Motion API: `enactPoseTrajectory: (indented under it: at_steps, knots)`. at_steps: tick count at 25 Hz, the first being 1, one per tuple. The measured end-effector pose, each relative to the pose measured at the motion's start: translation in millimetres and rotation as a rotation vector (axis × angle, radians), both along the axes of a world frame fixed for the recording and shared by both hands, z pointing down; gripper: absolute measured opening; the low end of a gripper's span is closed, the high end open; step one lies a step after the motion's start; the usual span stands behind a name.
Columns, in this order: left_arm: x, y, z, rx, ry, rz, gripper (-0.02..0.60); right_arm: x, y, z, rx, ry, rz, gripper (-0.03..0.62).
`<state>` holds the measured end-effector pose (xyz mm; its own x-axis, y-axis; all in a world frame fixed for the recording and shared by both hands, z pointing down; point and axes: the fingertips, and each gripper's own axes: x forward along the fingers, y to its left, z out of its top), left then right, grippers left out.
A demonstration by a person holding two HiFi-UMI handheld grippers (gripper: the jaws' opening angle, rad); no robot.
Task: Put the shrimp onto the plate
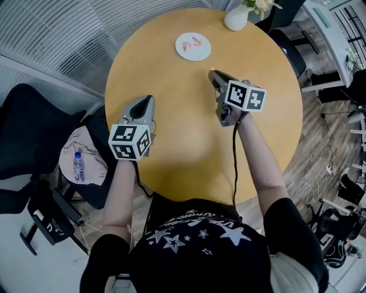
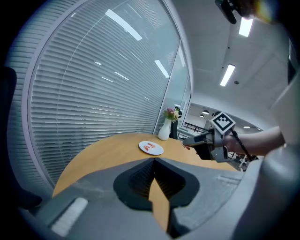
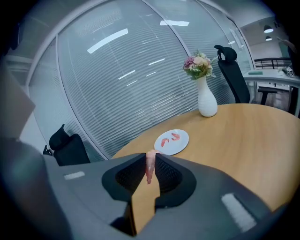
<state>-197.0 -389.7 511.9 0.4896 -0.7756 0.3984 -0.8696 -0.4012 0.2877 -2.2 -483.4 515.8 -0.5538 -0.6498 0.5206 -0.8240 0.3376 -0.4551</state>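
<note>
A white plate [image 1: 193, 46] lies at the far side of the round wooden table [image 1: 189, 149] with two pink shrimp [image 1: 191, 42] on it. The same plate [image 3: 172, 141] shows ahead in the right gripper view, and the plate [image 2: 151, 147] shows in the left gripper view too. My right gripper [image 1: 211, 72] is shut on a third pink shrimp [image 3: 150, 165], held above the table a short way short of the plate. My left gripper [image 1: 150, 98] is shut with nothing between its jaws, over the table's near left edge.
A white vase with flowers [image 1: 238, 15] stands at the table's far edge, right of the plate. An office chair [image 1: 289, 48] is at the far right. A stool with a water bottle [image 1: 79, 166] stands left of the person.
</note>
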Motion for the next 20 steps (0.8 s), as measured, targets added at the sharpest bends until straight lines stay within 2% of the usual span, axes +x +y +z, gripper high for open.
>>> enactPoseTrajectory:
  at_steps: [10, 20]
  knots:
    - [-5.8, -23.5, 30.7, -0.048, 0.004, -0.008, 0.002, -15.5, -49.8, 42.9, -0.020, 0.129, -0.009, 0.064]
    - [-19.0, -36.3, 44.4, -0.066, -0.005, -0.023, 0.002, -31.4, -94.6, 71.7, 0.012, 0.242, -0.071, 0.066]
